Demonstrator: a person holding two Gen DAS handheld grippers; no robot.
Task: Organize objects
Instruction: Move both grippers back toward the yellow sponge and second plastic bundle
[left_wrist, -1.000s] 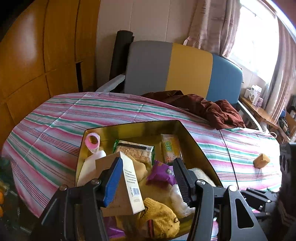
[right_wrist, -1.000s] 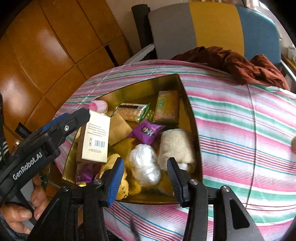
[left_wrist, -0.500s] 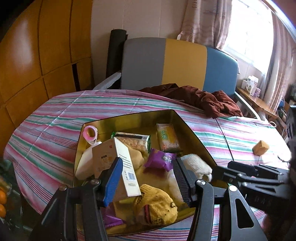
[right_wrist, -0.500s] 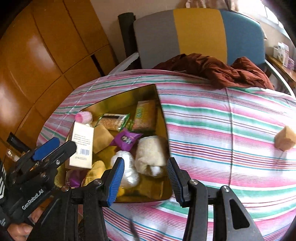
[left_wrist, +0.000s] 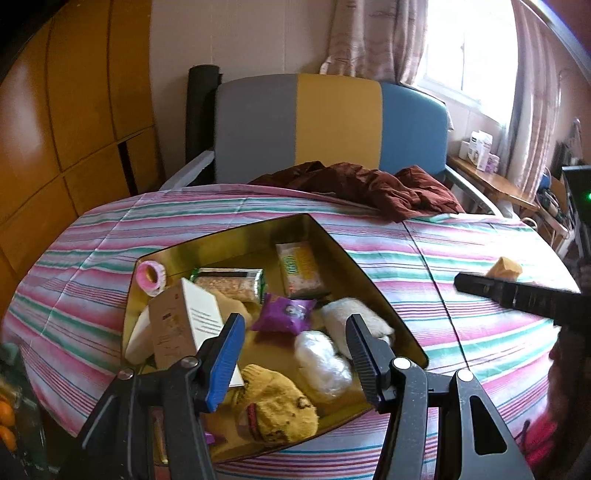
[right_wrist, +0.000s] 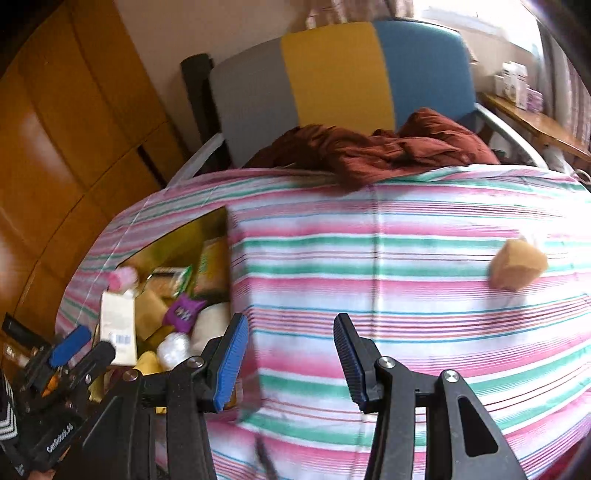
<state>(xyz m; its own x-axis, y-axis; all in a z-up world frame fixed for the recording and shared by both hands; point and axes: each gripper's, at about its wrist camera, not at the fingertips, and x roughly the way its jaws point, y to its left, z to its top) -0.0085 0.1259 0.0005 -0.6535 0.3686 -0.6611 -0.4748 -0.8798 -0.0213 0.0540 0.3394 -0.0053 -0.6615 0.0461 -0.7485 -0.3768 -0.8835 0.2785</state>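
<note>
Our right claw (right_wrist: 291, 363) hangs spread and empty over the striped cover of the bed (right_wrist: 406, 280); nothing sits between its blue pads. Our left claw (left_wrist: 295, 354) is also spread and empty, poised above the near end of the gold tin (left_wrist: 221, 236).

The one loose thing left outside the tin is a tan sponge block (right_wrist: 519, 267), lying alone on the stripes, well apart from the right claw, up and to its right. We judge that fetching it is the step in hand. To do it well, we should carry the right claw across until the block sits squarely between the pads, lower it close to the cover, and close gently, since the block looks soft and the cloth beneath could bunch into the grip.

The tin is already crowded: a white carton (left_wrist: 184, 325) stands on end at the left, with a pink tape roll (left_wrist: 149, 277), two snack packs, a purple sachet (left_wrist: 286, 314), a clear plastic bundle (left_wrist: 323, 358), a white rolled cloth and a yellow knitted piece (left_wrist: 275, 406). The open space is a strip of bare floor near the far wall.

Beyond, a crumpled maroon garment (right_wrist: 373, 147) lies at the head of the bed, clear of the path. The left claw over the tin could obstruct the return.
</note>
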